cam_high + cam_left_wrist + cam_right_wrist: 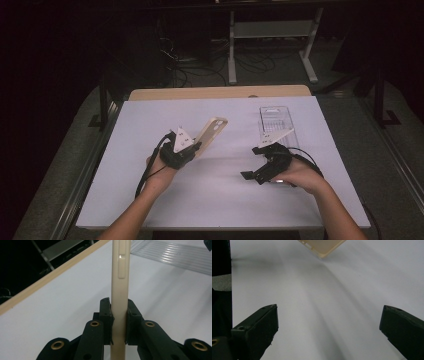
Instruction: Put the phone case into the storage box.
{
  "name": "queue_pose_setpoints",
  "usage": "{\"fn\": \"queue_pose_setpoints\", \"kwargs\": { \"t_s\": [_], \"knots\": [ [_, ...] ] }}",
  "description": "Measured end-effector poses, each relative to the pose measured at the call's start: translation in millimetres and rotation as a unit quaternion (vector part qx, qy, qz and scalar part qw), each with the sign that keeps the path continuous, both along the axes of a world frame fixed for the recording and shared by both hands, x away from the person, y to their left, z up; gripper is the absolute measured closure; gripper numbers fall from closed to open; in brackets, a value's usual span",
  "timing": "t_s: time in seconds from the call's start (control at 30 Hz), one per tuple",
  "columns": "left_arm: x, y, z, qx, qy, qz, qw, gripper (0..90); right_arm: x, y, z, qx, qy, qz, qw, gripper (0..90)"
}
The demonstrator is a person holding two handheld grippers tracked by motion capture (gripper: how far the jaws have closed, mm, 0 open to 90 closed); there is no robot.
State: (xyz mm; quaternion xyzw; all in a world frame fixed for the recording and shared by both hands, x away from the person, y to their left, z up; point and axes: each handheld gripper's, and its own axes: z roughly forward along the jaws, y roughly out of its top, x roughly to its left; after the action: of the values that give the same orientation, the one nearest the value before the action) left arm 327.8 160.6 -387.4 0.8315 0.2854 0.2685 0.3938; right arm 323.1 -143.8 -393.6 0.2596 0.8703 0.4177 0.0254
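Note:
A cream-coloured phone case (211,134) is held tilted above the white table (215,200), left of centre. My left gripper (196,148) is shut on its lower edge. In the left gripper view the case (121,290) stands edge-on between the two black pads (106,315), which press on both sides of it. My right gripper (251,162) rests low over the table at the right, jaws wide apart and pointing left. In the right gripper view nothing lies between its fingertips (264,322), and a corner of the case (324,246) shows at the top.
A clear plastic phone case (276,122) lies flat on the table behind the right gripper; its ribbed surface (172,255) appears in the left gripper view. A wooden strip (220,92) runs along the table's far edge. Desk legs and cables stand on the dark floor beyond.

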Motion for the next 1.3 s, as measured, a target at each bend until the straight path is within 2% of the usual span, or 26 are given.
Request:
{"fn": "queue_pose_setpoints", "kwargs": {
  "t_s": [0.1,0.27,0.47,0.57,0.63,0.87,0.9,1.13,1.3],
  "knots": [
    [2.0,0.8,-0.9,-0.029,0.010,0.009,0.9995,79.3,1.1,-0.8,0.3,0.003,0.002,-0.006,1.0000,1.5],
    [2.5,0.6,-1.2,-0.038,0.016,0.017,0.9990,79.3,2.2,-2.1,2.0,0.012,0.011,-0.016,0.9997,1.4],
    [2.2,0.8,-0.1,-0.038,0.023,0.017,0.9989,79.2,6.7,-2.0,5.6,0.032,0.023,-0.034,0.9986,1.6],
    [3.1,1.3,-0.3,-0.043,0.020,0.018,0.9987,79.2,9.7,2.3,9.4,0.029,0.023,-0.041,0.9985,1.6],
    [2.9,2.3,0.7,-0.042,0.025,0.019,0.9986,79.2,12.7,3.8,12.0,0.028,0.019,-0.043,0.9985,1.6],
    [4.3,1.0,-1.2,-0.046,0.024,0.020,0.9985,79.2,24.2,12.4,21.8,0.044,0.013,-0.060,0.9971,1.6],
    [4.3,-0.1,-1.6,-0.052,0.024,0.021,0.9981,79.2,25.6,14.1,22.9,0.048,0.017,-0.063,0.9967,1.6],
    [3.7,-2.2,-1.0,-0.043,0.027,0.020,0.9985,79.2,37.6,23.4,24.8,0.055,0.022,-0.070,0.9958,1.5],
    [4.0,-1.9,-0.8,-0.051,0.026,0.023,0.9981,79.2,44.8,28.1,24.3,0.062,0.022,-0.074,0.9951,1.6]
  ]
}}
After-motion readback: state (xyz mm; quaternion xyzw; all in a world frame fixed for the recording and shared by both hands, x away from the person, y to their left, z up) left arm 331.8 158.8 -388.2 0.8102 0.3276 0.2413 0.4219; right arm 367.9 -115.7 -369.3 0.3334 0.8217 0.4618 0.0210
